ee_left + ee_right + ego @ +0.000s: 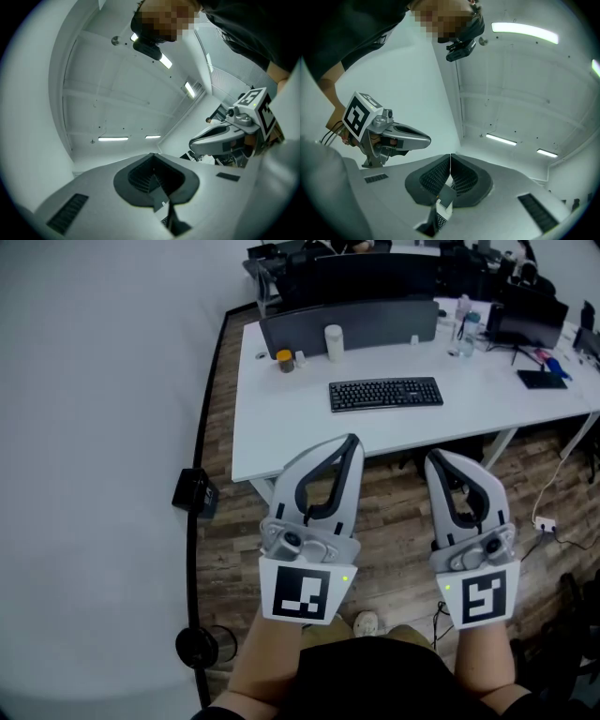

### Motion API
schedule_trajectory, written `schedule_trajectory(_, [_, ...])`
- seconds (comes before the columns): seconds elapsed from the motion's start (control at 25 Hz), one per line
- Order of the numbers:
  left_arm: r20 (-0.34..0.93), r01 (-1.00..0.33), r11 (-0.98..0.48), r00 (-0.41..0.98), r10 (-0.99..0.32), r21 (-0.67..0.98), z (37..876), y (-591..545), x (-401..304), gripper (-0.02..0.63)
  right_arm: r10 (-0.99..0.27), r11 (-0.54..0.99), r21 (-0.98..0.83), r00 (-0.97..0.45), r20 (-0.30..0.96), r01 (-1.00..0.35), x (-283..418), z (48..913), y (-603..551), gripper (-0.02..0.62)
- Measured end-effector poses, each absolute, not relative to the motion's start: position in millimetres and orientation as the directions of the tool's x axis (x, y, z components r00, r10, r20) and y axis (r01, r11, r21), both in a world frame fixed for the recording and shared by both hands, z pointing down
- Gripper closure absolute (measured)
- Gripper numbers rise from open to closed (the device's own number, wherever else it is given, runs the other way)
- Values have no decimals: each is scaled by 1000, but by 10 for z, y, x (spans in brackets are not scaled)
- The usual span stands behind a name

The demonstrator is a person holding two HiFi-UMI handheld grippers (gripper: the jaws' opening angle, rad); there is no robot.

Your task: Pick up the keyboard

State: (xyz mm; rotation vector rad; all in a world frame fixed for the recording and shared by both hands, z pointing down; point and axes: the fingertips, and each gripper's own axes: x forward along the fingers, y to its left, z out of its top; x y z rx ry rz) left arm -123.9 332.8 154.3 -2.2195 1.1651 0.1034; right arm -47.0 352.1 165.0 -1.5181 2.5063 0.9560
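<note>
A black keyboard point(385, 394) lies flat on the white desk point(281, 427), near the middle of its top. My left gripper point(352, 440) and right gripper point(434, 458) are held side by side over the wooden floor, short of the desk's front edge, well apart from the keyboard. Both are shut with nothing between the jaws. The left gripper view faces up at the ceiling past its own shut left gripper point(152, 155), with the right gripper point(229, 133) beside it. In the right gripper view the right gripper point(450, 156) is shut too, and the left gripper point(393, 136) shows at the left.
A dark divider panel point(356, 322) runs along the desk's back edge. Near it stand a white cylinder point(333, 341), an orange jar point(285, 360) and bottles point(462, 334). A black box point(194, 491) sits on the floor by the wall. A power strip with cable point(545, 523) lies at the right.
</note>
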Motion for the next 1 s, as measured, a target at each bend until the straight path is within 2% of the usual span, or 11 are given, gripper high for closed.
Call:
schedule_trajectory(0.52, [-329,-765,-384,591,-736,-517,1559,3218,-1231,598,-766,339,463,-526,-370,-819,-394,1665,3398,565])
schedule_trajectory(1.0, [-326,-756,-429,619,-715,-495,1643,2844,-1203,598,-782,327,458,-509,-361,-827,-321,1759,3059,565])
